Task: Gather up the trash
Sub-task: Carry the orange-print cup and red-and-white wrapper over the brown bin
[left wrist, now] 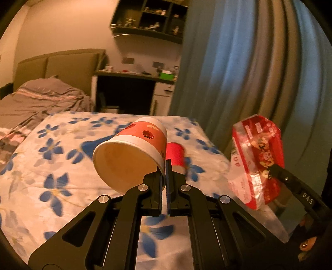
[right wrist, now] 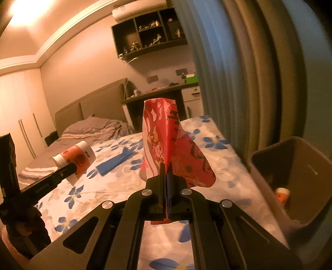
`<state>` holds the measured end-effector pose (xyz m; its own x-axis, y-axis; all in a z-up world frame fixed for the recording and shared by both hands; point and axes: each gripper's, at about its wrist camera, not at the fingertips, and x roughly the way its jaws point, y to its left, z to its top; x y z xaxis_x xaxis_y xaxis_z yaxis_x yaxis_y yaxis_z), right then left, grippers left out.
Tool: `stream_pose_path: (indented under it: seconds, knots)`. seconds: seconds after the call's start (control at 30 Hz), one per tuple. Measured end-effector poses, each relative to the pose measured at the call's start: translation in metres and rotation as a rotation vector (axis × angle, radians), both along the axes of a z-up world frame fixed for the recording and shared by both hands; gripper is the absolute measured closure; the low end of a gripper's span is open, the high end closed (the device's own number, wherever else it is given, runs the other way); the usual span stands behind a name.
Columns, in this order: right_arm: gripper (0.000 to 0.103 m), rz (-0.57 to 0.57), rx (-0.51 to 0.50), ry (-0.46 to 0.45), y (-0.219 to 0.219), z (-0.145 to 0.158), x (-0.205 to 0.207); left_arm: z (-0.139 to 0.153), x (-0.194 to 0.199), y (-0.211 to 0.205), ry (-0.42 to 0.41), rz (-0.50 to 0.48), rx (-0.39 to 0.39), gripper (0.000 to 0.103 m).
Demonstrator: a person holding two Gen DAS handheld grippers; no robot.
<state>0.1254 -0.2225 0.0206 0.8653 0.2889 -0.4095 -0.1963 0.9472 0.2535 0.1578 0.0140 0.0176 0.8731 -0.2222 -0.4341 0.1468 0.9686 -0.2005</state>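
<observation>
My left gripper (left wrist: 167, 166) is shut on the rim of a white and red paper cup (left wrist: 132, 149), held tilted above the flowered bedspread (left wrist: 62, 166); it also shows in the right wrist view (right wrist: 74, 160). My right gripper (right wrist: 167, 168) is shut on a red snack wrapper (right wrist: 166, 135), held upright above the bed; the wrapper also shows in the left wrist view (left wrist: 257, 162). A red cup (left wrist: 176, 153) lies on the bedspread behind the paper cup. A brown bin (right wrist: 290, 166) stands at the right of the bed with a small cup (right wrist: 282, 194) inside.
A blue glove-like item (right wrist: 118, 162) lies on the bedspread. Blue-grey curtains (left wrist: 238, 62) hang at the right. A grey bed (left wrist: 37, 97) with headboard, a desk (left wrist: 134, 83) and a wall shelf (left wrist: 149, 18) are behind.
</observation>
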Motion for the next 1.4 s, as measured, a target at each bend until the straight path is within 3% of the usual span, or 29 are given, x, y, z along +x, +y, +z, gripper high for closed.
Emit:
stream_pose_path:
  seconds: [0.53, 0.9, 1.4]
  knots:
    - [0.102, -0.223, 0.042, -0.039, -0.117, -0.006, -0.032, 0.005, 0.008, -0.161, -0.018, -0.288, 0.023, 0.101]
    - [0.102, -0.384, 0.024, -0.039, -0.186, -0.018, -0.038, -0.008, 0.025, -0.254, -0.014, -0.452, 0.013, 0.101]
    - [0.102, -0.412, 0.018, 0.007, -0.205, -0.041, -0.020, -0.036, 0.049, -0.309, 0.040, -0.546, 0.013, 0.101]
